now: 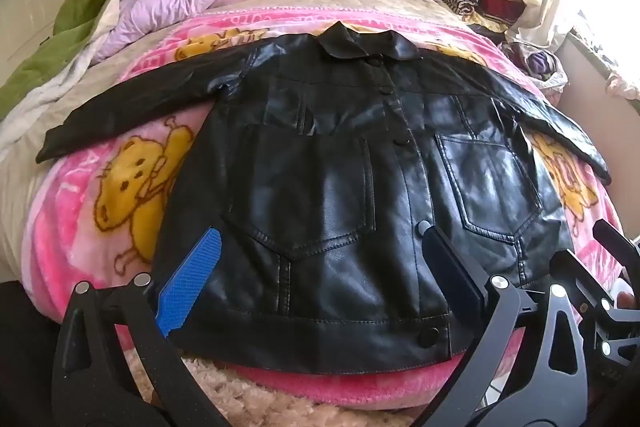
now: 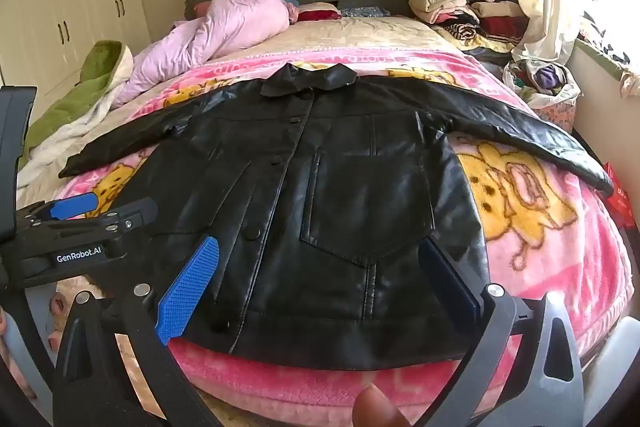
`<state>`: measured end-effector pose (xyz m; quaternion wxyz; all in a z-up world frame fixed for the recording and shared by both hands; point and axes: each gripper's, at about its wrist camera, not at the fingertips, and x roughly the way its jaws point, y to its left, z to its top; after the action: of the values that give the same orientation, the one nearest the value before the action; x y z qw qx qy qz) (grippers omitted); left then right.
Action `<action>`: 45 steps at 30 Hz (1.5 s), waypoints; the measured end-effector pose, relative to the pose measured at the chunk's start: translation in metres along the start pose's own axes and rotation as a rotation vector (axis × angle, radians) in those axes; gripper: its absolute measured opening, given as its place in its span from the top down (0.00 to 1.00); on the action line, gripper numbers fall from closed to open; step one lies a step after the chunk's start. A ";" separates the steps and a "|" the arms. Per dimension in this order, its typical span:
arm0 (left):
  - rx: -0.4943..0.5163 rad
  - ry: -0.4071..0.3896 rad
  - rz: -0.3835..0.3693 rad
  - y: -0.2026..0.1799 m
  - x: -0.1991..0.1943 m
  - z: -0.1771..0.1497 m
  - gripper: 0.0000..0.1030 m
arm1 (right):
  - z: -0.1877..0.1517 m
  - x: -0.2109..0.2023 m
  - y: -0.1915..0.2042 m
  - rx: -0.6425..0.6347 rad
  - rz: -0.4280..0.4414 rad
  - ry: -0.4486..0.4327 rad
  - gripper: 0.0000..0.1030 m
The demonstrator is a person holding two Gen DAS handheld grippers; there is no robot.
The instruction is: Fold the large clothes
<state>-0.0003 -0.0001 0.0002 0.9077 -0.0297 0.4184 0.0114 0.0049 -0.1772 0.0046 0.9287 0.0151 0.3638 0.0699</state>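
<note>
Black leather jacket point(image 1: 332, 195), buttoned, sleeves spread, flat on pink blanket point(image 1: 80, 195); left tool point(image 1: 320, 267) and right tool point(image 2: 320, 275) both spread wide, empty.

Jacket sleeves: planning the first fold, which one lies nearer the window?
The sleeve on the right gripper's side, reaching towards the curtain; the other sleeve points towards the wardrobe.

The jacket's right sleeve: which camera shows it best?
The right wrist view: the right sleeve lies whole, from shoulder to cuff, across the pink blanket. The left wrist view shows it too, but squeezed toward the frame's edge.
</note>
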 end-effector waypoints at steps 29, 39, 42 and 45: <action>-0.004 -0.005 0.013 0.002 -0.005 0.007 0.08 | 0.000 -0.005 0.003 -0.007 -0.014 -0.002 0.04; -0.005 -0.013 0.022 0.003 -0.008 0.009 0.08 | 0.000 -0.006 0.004 -0.006 -0.012 -0.004 0.04; -0.004 -0.015 0.024 0.003 -0.008 0.009 0.08 | 0.000 -0.006 0.004 -0.005 -0.012 -0.003 0.04; -0.004 -0.013 0.024 0.003 -0.008 0.009 0.08 | -0.001 -0.006 0.003 -0.007 -0.012 -0.004 0.04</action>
<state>0.0010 0.0036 0.0118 0.9102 -0.0265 0.4126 0.0233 0.0000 -0.1748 0.0082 0.9299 0.0096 0.3619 0.0656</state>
